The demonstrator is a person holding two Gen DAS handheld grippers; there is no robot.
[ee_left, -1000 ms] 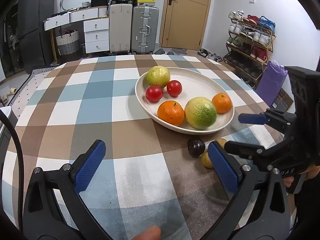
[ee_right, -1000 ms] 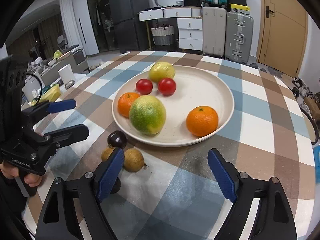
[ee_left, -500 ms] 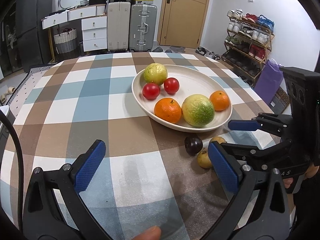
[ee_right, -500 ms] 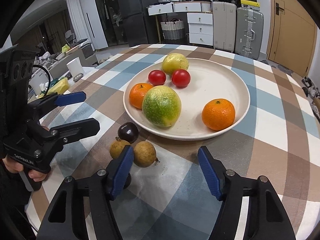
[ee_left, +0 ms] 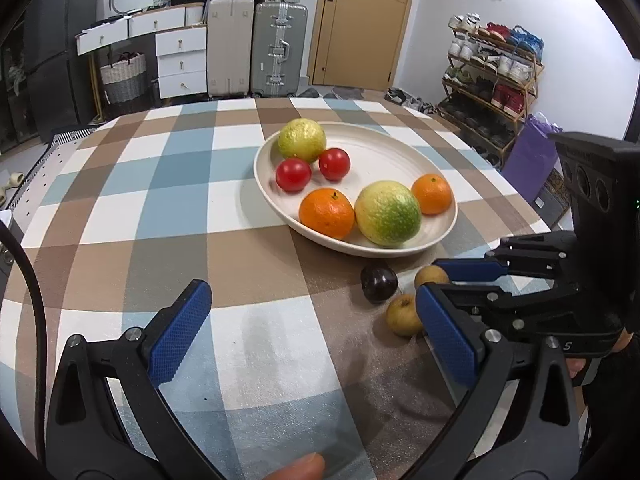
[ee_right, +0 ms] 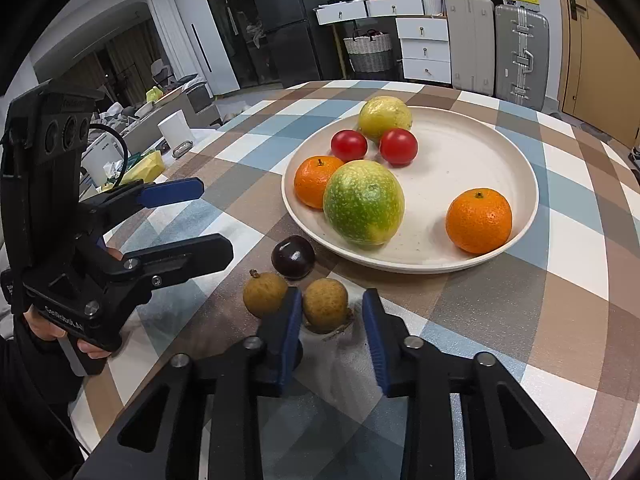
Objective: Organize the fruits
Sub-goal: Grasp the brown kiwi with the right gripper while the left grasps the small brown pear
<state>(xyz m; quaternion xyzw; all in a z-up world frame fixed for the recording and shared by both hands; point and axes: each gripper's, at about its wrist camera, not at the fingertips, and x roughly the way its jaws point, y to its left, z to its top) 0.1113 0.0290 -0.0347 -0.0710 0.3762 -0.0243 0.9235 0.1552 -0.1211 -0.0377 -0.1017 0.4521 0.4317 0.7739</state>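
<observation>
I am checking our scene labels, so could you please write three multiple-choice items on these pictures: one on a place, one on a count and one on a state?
1. Where does the dark plum lie?
A. on the plate
B. on the checked tablecloth beside the plate
C. on the floor

2. How many red tomatoes are on the plate?
A. one
B. two
C. four

3. How do the fingers of the left gripper stand?
A. wide open, nothing between them
B. shut on an orange
C. shut on a tomato

Answers:
1 B: it rests on the cloth, just off the plate's near rim.
2 B: two lie next to the yellow-green fruit.
3 A: only cloth shows between the fingers.
</observation>
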